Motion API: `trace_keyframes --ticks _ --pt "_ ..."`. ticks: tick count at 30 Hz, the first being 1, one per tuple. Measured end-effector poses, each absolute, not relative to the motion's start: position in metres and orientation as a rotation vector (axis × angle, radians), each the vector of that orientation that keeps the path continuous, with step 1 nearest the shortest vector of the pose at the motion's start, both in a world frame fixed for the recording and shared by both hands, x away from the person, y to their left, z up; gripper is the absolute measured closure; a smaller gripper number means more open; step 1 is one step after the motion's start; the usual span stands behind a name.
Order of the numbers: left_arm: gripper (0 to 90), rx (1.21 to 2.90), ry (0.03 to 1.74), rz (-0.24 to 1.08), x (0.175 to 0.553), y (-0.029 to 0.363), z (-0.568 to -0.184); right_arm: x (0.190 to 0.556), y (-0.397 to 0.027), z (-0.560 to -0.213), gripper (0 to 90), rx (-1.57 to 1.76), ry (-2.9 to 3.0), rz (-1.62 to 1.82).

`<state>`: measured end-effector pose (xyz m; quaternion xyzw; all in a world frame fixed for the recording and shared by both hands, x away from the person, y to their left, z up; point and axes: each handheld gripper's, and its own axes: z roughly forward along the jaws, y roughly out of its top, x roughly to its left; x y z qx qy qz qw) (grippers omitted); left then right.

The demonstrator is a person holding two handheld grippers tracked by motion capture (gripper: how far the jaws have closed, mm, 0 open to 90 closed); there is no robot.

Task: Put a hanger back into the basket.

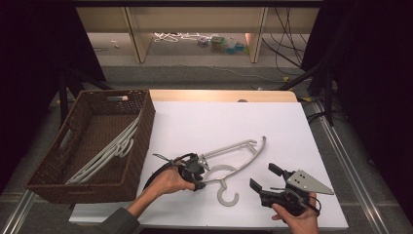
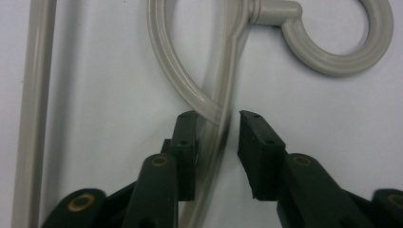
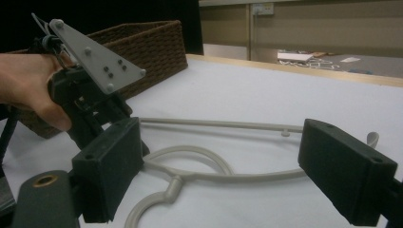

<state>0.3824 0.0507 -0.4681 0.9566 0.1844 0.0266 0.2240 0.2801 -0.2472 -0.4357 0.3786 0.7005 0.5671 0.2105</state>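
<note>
Left gripper jaws narrow but apart, hanger rod between pads, not pinched. Centre rod, close squarely, lift toward basket. Right gripper jaws wide apart, hanger ahead, untouched.

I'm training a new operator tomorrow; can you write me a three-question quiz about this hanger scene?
1. True or false: the left gripper has its jaws on either side of the hanger lying on the table.
2. Where do the other hangers lie? A) in the wicker basket B) on the floor C) between the right gripper's jaws
3. Fill in: the right gripper has its jaws ____ and holds nothing.

Key: 1 true; 2 A; 3 open.
</note>
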Motion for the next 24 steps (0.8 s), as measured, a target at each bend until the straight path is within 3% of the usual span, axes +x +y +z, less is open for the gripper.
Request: trace_keyframes --ticks 4,17,24 --pt "75.9 2.648 0.491 0.067 0.3858 0.0513 -0.4678 0.2805 -0.2453 -0.4366 15.7 1.053 1.94 1.59" --pt "78.5 2.696 0.355 0.103 0.3863 0.0503 -0.4662 0.2807 -0.2453 -0.4359 15.8 1.048 1.94 1.588" --pt "80.6 2.658 0.388 0.16 0.3834 0.047 -0.4627 0.2809 -0.2453 -0.436 15.8 1.045 1.95 1.6"
